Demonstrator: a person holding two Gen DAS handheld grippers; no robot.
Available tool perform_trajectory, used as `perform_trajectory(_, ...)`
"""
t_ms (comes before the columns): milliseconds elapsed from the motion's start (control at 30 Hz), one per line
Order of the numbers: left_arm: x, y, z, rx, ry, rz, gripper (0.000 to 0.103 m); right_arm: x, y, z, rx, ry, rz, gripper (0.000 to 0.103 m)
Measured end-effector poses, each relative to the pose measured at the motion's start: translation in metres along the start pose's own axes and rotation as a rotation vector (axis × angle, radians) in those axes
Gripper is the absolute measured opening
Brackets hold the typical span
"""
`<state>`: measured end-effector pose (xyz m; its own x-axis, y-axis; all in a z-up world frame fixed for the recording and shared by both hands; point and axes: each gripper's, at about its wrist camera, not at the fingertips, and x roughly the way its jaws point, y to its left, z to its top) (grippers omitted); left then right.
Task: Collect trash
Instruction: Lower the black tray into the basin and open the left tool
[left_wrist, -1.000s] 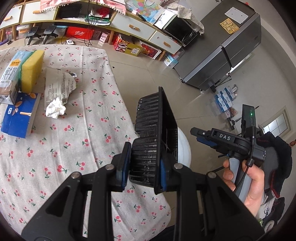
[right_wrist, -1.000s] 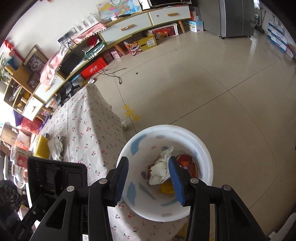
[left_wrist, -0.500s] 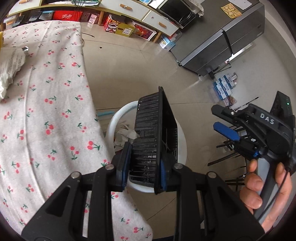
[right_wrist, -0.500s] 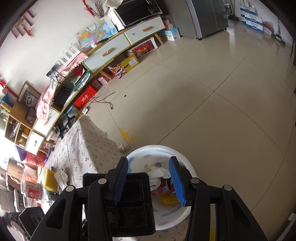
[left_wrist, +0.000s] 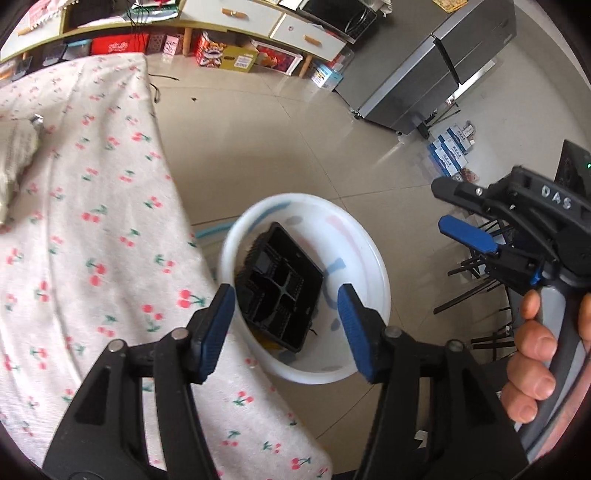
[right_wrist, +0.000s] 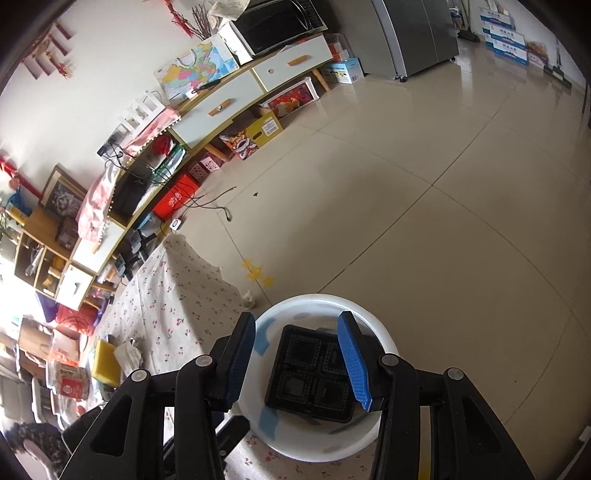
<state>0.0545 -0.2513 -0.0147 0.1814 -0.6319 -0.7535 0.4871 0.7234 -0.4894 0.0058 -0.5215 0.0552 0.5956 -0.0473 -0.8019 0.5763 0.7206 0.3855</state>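
Left wrist view: left hand-held gripper (left_wrist: 286, 325) with jaws opening, nothing between them; black tray (left_wrist: 279, 291) lies in the white bucket (left_wrist: 373, 258) beside the table (left_wrist: 92, 240). Right hand-held gripper (right_wrist: 297, 356) stands apart, empty

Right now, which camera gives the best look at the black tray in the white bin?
The left wrist view: the black tray leans in the white bin, compartments showing, framed clear between the gripper's fingers. In the right wrist view the tray shows too, but a blue finger covers its right edge.
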Motion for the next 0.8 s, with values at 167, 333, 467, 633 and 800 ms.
perform_trajectory(167, -0.027, 0.019, 0.001, -0.015, -0.039, 0.035, 0.058, 0.002, 0.005, 0.000, -0.012, 0.001, 0.011, 0.047)
perform_trajectory(333, -0.049, 0.044, -0.004, -0.037, -0.072, 0.107, 0.058, 0.005, 0.009, -0.002, -0.021, 0.013, 0.013, 0.049)
perform_trajectory(467, -0.069, 0.070, -0.006, -0.062, -0.097, 0.168, 0.059, 0.010, 0.017, -0.004, -0.038, 0.028, 0.017, 0.049)
perform_trajectory(633, -0.097, 0.116, -0.002, -0.154, -0.143, 0.246, 0.059, 0.017, 0.034, -0.010, -0.091, 0.046, 0.004, 0.051)
perform_trajectory(800, -0.132, 0.168, 0.011, -0.260, -0.203, 0.338, 0.060, 0.026, 0.051, -0.017, -0.142, 0.071, -0.003, 0.052)
